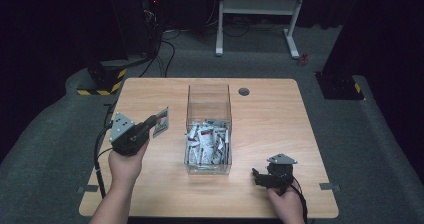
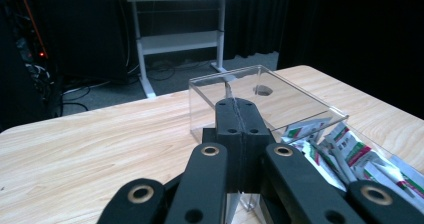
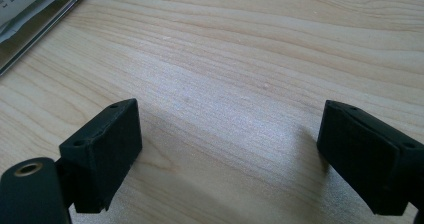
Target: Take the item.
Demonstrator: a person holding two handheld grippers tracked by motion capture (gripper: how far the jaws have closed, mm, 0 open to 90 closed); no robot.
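Wooden table [image 1: 280, 109] under dim light. At far left the left gripper [image 1: 156, 120] is clamped tight on one sachet [image 1: 161, 122], held upright beside the clear box [image 1: 208, 101], long axis vertical. Looks like mid-carry; next, set it down. Right gripper [image 1: 256, 176] rests gaping, holding nothing.

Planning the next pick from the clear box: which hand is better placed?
Probably right: the right gripper is open and empty beside the clear box, while the left gripper is shut on a packet.
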